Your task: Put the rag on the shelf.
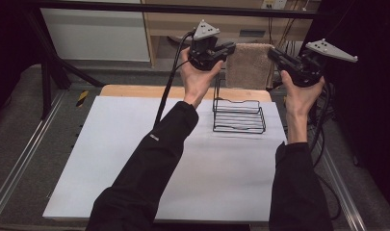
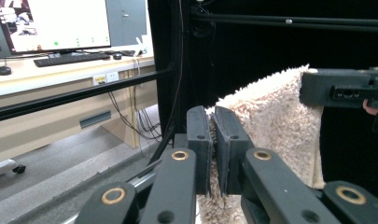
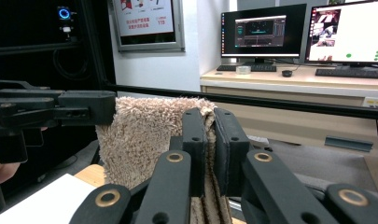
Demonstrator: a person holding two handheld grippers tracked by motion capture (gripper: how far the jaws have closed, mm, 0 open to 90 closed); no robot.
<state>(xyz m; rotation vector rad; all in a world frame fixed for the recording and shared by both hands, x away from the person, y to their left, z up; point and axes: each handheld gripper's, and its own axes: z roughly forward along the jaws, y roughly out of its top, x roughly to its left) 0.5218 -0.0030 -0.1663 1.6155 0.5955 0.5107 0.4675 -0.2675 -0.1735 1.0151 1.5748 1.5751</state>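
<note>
Hanging above the wire rack (image 1: 239, 116), a beige towel (image 1: 249, 65) stretches between both grippers. Left gripper (image 1: 229, 48) and right gripper (image 1: 273, 54) each pinch a top corner, jaws clamped on it.

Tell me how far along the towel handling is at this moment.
Done: the left gripper and right gripper are each shut on an upper corner of the beige towel, which hangs spread between them above the far edge of the table. In hand: holding it aloft. Left, probably: draping it on the bare black wire rack, not yet touched.
</note>
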